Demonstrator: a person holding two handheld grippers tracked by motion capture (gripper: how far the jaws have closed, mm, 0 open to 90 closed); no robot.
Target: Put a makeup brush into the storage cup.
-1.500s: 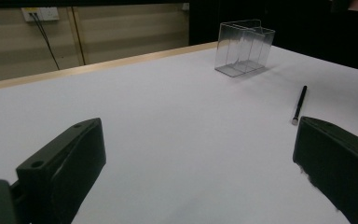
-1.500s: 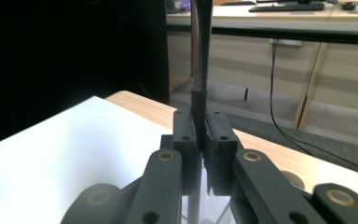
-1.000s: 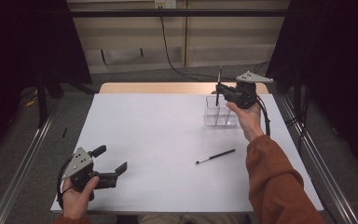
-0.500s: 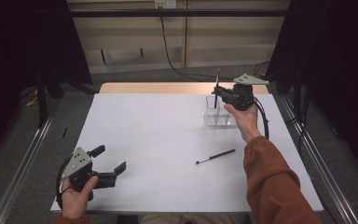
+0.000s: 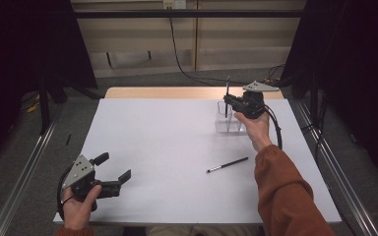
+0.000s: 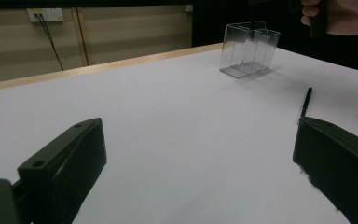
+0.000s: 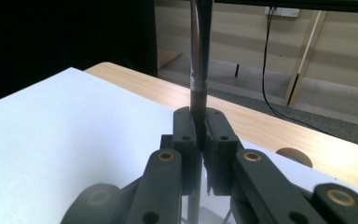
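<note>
My right gripper [image 5: 228,102] hovers over a clear plastic holder [image 5: 226,123] at the table's far right, shut on a thin dark brush [image 5: 227,88] held upright. In the right gripper view the brush [image 7: 199,56] rises from between the closed pads [image 7: 216,140]. A second dark brush [image 5: 227,164] lies flat on the white table [image 5: 162,142], nearer than the holder. My left gripper [image 5: 113,169] rests at the near left corner in a hand, open, with nothing between its jaws. From the left gripper view the holder [image 6: 249,49] and the lying brush [image 6: 305,100] show farther off.
The white table ends in a wooden strip [image 5: 157,92] at the far edge. Metal rails [image 5: 24,172] run along both sides. Cables [image 5: 177,54] hang beyond the table against a pale wall. The person's orange sleeve [image 5: 288,196] reaches in at the right.
The right gripper with its upright brush has shifted slightly toward the far side over the holder. The left gripper has stayed where it was.
</note>
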